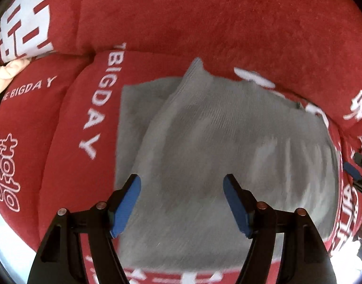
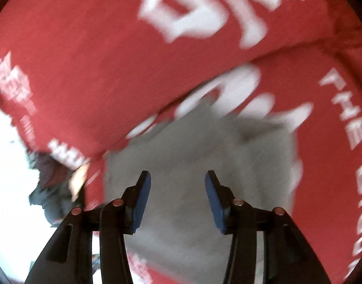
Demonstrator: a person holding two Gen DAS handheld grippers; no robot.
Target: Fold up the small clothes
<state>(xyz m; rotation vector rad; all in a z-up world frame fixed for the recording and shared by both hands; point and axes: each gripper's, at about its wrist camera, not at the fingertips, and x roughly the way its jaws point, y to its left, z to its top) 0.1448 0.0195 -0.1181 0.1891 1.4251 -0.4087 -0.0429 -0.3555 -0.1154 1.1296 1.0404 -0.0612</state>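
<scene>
Left gripper (image 1: 182, 203): jaws wide apart, nothing between the blue pads (image 1: 125, 208), poised above the grey knitted garment (image 1: 228, 156). Right gripper (image 2: 177, 201): jaws parted, nothing gripped, above the same grey garment (image 2: 204, 165); this view is blurred. The garment lies folded on a red sofa cover (image 1: 204, 19) printed with white lettering, just in front of the backrest. A pile of dark clothes (image 2: 50, 189) lies at the left.
</scene>
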